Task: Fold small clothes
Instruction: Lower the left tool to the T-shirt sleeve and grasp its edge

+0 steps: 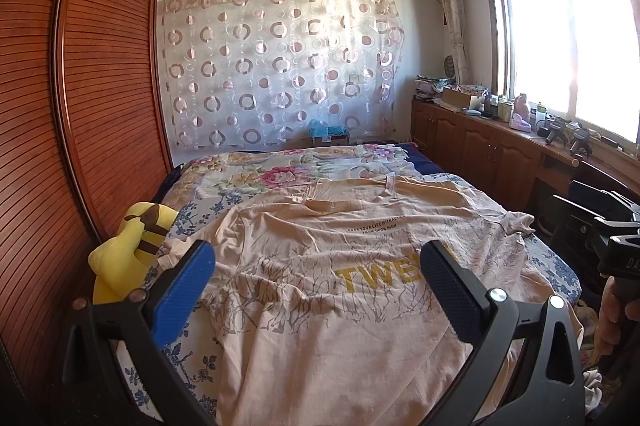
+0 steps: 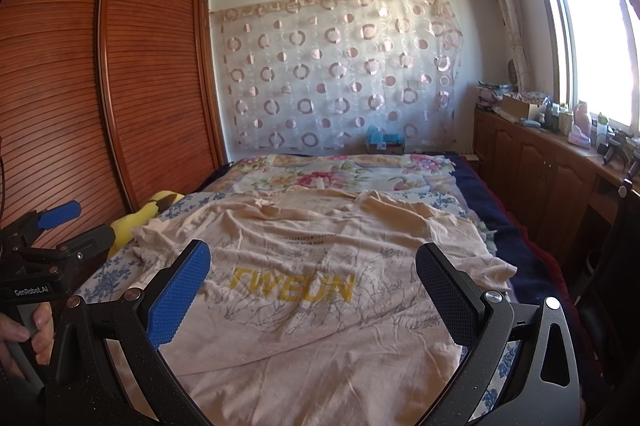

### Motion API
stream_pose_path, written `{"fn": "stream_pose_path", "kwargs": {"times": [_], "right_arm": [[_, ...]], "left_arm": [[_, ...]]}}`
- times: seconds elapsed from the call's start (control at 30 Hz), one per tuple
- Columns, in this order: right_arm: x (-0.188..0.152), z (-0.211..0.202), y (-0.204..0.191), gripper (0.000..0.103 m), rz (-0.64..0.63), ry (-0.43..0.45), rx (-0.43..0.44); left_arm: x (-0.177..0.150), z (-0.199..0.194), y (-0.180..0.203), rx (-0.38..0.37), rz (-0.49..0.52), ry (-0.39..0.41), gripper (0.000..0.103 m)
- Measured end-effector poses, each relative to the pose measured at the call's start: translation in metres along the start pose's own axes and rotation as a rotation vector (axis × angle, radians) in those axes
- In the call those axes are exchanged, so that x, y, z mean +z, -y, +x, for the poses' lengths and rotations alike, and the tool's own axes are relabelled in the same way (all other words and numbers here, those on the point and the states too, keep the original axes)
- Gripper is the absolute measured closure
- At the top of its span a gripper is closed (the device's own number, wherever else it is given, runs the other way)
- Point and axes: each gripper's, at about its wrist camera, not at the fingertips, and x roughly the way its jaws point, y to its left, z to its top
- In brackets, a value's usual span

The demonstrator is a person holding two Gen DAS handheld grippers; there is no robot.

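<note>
A: Two hand-held grippers, both held above the near edge of the bed (image 1: pixel 560 274). Why so high?

B: Likely so each camera takes in the whole shirt (image 1: pixel 360 266) before a grab. The left hand-held gripper (image 1: pixel 316 266) has its jaws spread wide with nothing between them; the right hand-held gripper (image 2: pixel 312 278) is the same.

A: And the shirt?

B: Spread flat, print side up, hem at the near edge, collar toward the far edge. It is wrinkled, and one sleeve trails toward the right edge.

A: The yellow toy (image 1: pixel 132 250)?

B: At the left edge by the wardrobe (image 1: pixel 100 86), just beside the left sleeve. It could crowd a fold there, I'd judge.
</note>
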Motion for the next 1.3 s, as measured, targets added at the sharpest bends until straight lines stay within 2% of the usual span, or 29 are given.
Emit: {"fn": "stream_pose_path", "kwargs": {"times": [0.2,0.47,0.87,0.93,1.17,1.3], "right_arm": [[0.002,0.006,-0.007,0.000,-0.002,-0.011,0.026],[-0.008,0.045,-0.026,0.000,-0.072,-0.058,0.140],[-0.025,0.116,-0.041,0.003,-0.110,-0.203,0.227],[-0.031,0.129,-0.041,0.007,-0.107,-0.244,0.236],[-0.049,0.155,-0.048,0.008,-0.130,-0.333,0.251],[-0.055,0.162,-0.054,0.008,-0.162,-0.339,0.247]], "left_arm": [[0.001,0.012,-0.013,0.000,-0.003,-0.007,0.000],[-0.014,0.038,-0.054,0.029,-0.040,-0.068,0.000],[-0.029,0.080,-0.132,0.092,-0.087,-0.171,0.000],[-0.033,0.087,-0.140,0.089,-0.091,-0.190,0.000],[-0.036,0.118,-0.173,0.091,-0.085,-0.256,0.000],[-0.036,0.141,-0.191,0.036,-0.123,-0.301,0.005]]}}
